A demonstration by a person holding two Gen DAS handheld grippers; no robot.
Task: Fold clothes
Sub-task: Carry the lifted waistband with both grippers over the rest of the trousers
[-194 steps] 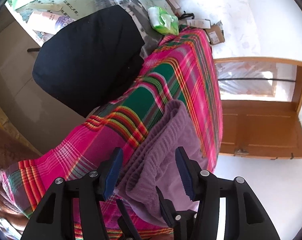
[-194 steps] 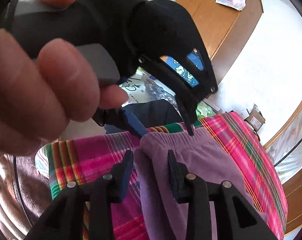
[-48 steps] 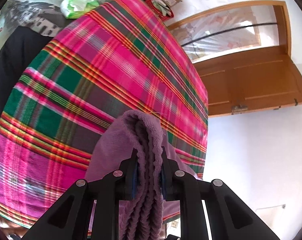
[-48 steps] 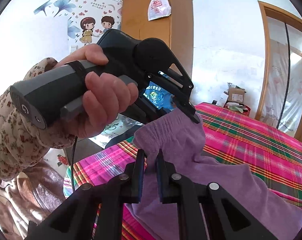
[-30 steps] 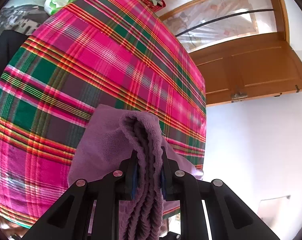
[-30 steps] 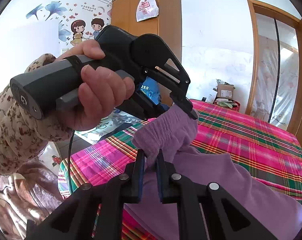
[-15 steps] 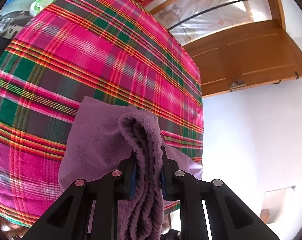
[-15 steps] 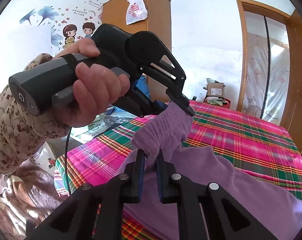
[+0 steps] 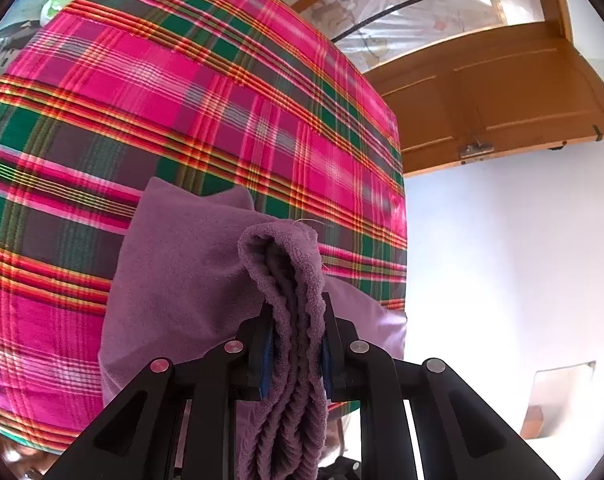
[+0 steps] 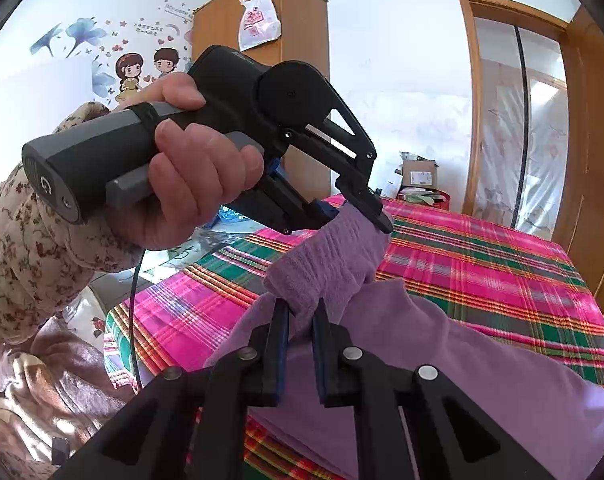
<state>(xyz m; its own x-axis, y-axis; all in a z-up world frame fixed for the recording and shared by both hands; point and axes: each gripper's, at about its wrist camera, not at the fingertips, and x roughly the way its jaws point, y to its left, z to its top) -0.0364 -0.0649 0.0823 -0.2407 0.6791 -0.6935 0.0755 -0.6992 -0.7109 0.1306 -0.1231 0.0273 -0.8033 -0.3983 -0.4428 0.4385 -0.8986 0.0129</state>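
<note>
- Nearest the left wrist camera, we see the left hand-held gripper [image 9: 295, 344] with its jaws nearly together, pinching a bunched, ribbed band of the purple garment [image 9: 182, 280]; several folds of it are pressed between the blue-lined fingers [image 9: 267, 346].
- Close to the right wrist camera, we see the right hand-held gripper [image 10: 301, 330] likewise narrowed down on the same purple garment [image 10: 442, 360], gripping the ribbed band at a spot just beside the other grip.
- Just beyond that, in the right wrist view, we see the left hand-held gripper [image 10: 376, 216] from the side, its tips clamped on the upper end of the raised band, so the band stretches short and taut between the two grips.
- Behind it, a hand [image 10: 198, 184] wraps the grey-and-black handle, with a floral sleeve [image 10: 30, 256] running off to the left edge.
- Below the two grips, the rest of the garment hangs down and spreads over the near part of the bed's plaid blanket [image 9: 182, 100], with its far end lying flat on the pink, green and orange checks and one side reaching the blanket's edge.
- Farther off, we see a wooden door [image 9: 502, 92] past the bed in the left wrist view.
- Farthest in the right wrist view stand a wooden wardrobe [image 10: 302, 40] with a white plastic bag [image 10: 260, 20] hanging on it, and cartoon wall stickers [image 10: 142, 68] on the white wall.
</note>
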